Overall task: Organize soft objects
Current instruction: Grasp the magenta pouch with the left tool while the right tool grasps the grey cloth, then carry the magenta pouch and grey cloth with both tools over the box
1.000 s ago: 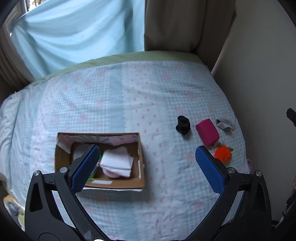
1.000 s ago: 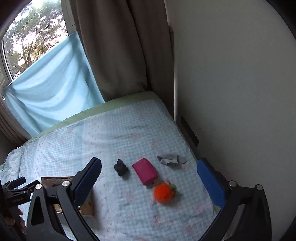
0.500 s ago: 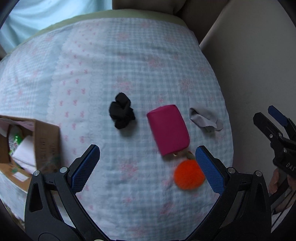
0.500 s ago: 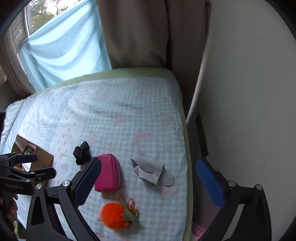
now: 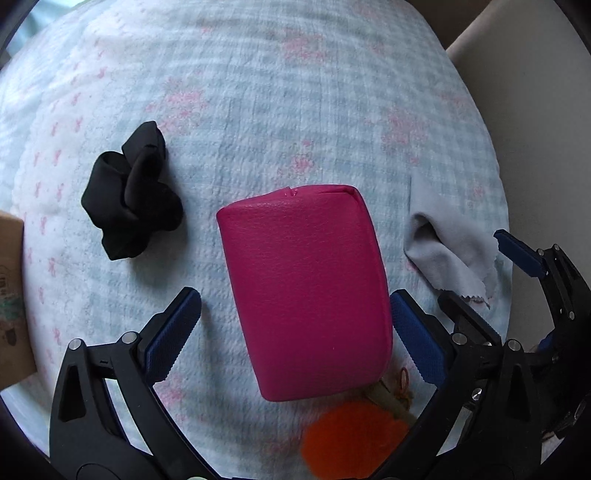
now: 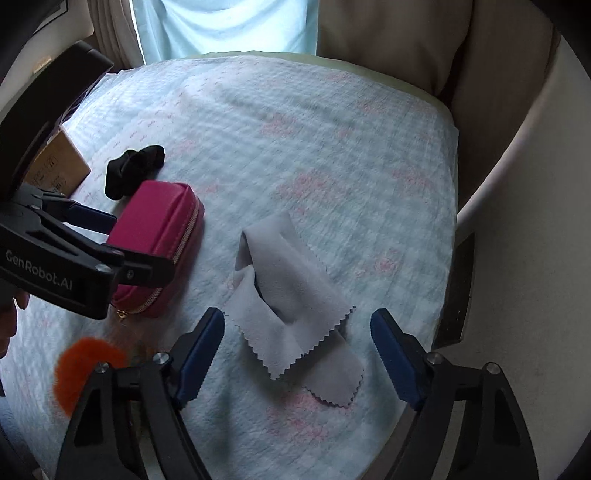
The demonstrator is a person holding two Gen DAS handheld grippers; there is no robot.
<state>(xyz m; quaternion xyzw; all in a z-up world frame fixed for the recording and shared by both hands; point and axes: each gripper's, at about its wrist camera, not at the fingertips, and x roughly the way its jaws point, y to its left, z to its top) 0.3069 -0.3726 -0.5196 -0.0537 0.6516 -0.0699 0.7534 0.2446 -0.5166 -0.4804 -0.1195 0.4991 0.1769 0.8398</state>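
Observation:
A magenta zip pouch [image 5: 306, 291] lies on the checked bedspread; my left gripper [image 5: 295, 336] is open, its jaws either side of the pouch's near half, not closed on it. The pouch also shows in the right wrist view [image 6: 159, 236]. A grey cloth with zigzag edges [image 6: 295, 299] lies between the open jaws of my right gripper [image 6: 297, 354], which hovers just above it. The cloth shows at the right of the left wrist view [image 5: 447, 254]. A black scrunchie [image 5: 129, 199] lies left of the pouch. An orange pompom [image 5: 351, 439] sits just below the pouch.
A cardboard box [image 6: 55, 166] stands at the bed's left, its corner at the left wrist view's edge [image 5: 11, 295]. The bed's right edge meets a cream wall [image 6: 535, 184]. Curtains [image 6: 388, 33] hang behind the bed.
Both grippers have moved down and forward: the left now straddles the pouch, the right now straddles the grey cloth. The box has slid out of the left view.

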